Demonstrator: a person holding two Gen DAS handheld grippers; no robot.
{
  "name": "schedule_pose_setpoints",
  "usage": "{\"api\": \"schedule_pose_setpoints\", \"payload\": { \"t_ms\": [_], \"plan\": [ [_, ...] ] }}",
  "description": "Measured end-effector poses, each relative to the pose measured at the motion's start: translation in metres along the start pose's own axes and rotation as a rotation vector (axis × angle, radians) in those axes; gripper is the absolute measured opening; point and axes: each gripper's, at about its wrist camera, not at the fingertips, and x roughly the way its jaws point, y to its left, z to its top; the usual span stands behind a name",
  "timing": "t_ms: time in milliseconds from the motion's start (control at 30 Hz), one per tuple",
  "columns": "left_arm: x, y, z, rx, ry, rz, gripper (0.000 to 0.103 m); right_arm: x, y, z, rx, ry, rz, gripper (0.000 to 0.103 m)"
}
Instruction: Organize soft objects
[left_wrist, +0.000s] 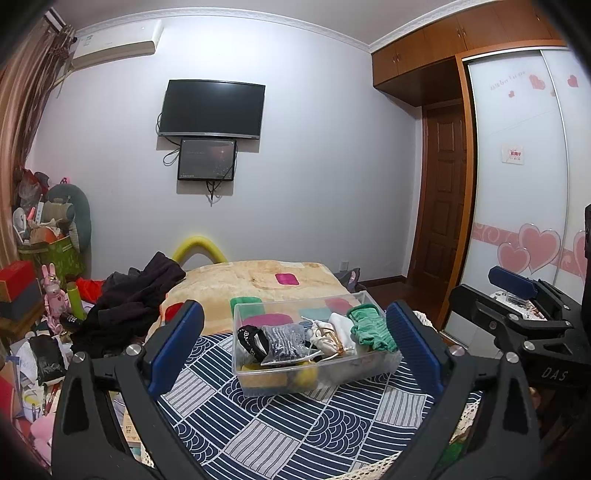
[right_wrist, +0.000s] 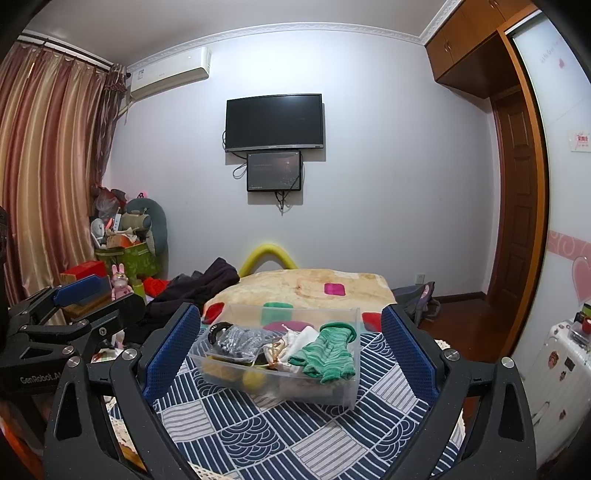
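Bedroom clutter frames everything: a wall-mounted television (right_wrist: 274, 122) straight ahead of both tools, striped curtains (right_wrist: 44, 166) off to the left, a wardrobe with pink hearts (left_wrist: 532, 243) off to the right. Directly beneath both grippers lies a blue-and-white patterned cloth (right_wrist: 295, 435), and beyond it a beige blanket (right_wrist: 310, 284).

Both tools are spread wide and carry nothing. The left gripper (left_wrist: 295, 347) hovers with its blue pads flanking a clear plastic bin (left_wrist: 314, 373) that sits just ahead of it on the cloth. The right gripper (right_wrist: 291, 350) frames the same bin from slightly to the right.

Inside the bin the soft things are piled together: green knitted gloves (right_wrist: 327, 350) draped over the right rim, white cloth pouches (left_wrist: 338, 332) beside them, a grey item in a clear bag (left_wrist: 286, 343) left of centre, a black band (left_wrist: 249, 338) at the far left, and something yellow (right_wrist: 253, 378) at the bottom.

My guess is that the gloves are the easiest trouble. They hang over the wall, so a careless pinch could drag one out onto the cloth or tip the light bin. The pile is tangled, too; lifting one piece may haul a neighbour along. The bagged item looks slippery between flat pads.

Readable writing is scarce: "DAS" on the right tool's body as seen from the left wrist, and "GenRobot.AI" on the left tool's body as seen from the right wrist. Wardrobe lettering is too small to make out.
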Motion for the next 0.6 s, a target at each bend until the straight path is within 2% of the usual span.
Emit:
{"api": "schedule_pose_setpoints", "payload": {
  "t_ms": [600],
  "plan": [
    [0.0012,0.0003,0.0000,-0.015,0.006,-0.017,0.100,-0.0028,0.0013,0.0019,0.002,0.005,0.001,0.098]
  ]
}}
